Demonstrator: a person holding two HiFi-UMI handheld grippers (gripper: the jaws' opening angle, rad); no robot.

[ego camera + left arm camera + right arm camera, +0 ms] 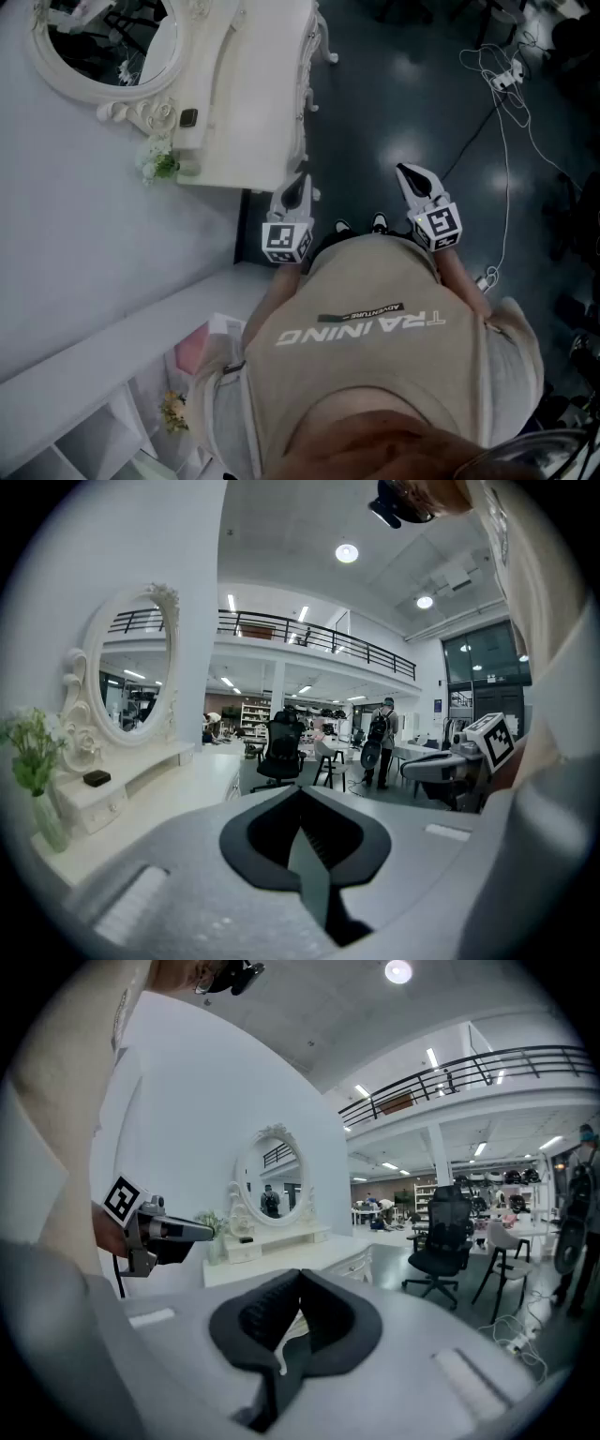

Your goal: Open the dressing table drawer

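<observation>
The white dressing table (pixel 253 84) with its oval mirror (pixel 103 47) stands against the wall at the upper left of the head view. Its drawer fronts (pixel 361 1265) face the dark floor and are closed. My left gripper (pixel 302 180) hangs in the air just off the table's near corner, shut and empty, its jaw tips meeting (pixel 300 791). To the right, over the floor, my right gripper (pixel 405 171) is held level with it. Its jaws are also together with nothing between them (pixel 300 1275). Neither gripper touches the table.
A vase of flowers (pixel 157 161) and a small dark box (pixel 188 118) sit on the tabletop. Cables (pixel 506 84) trail over the floor at the right. A black office chair (pixel 445 1241) stands beyond the table. White shelving (pixel 112 412) lies at the lower left.
</observation>
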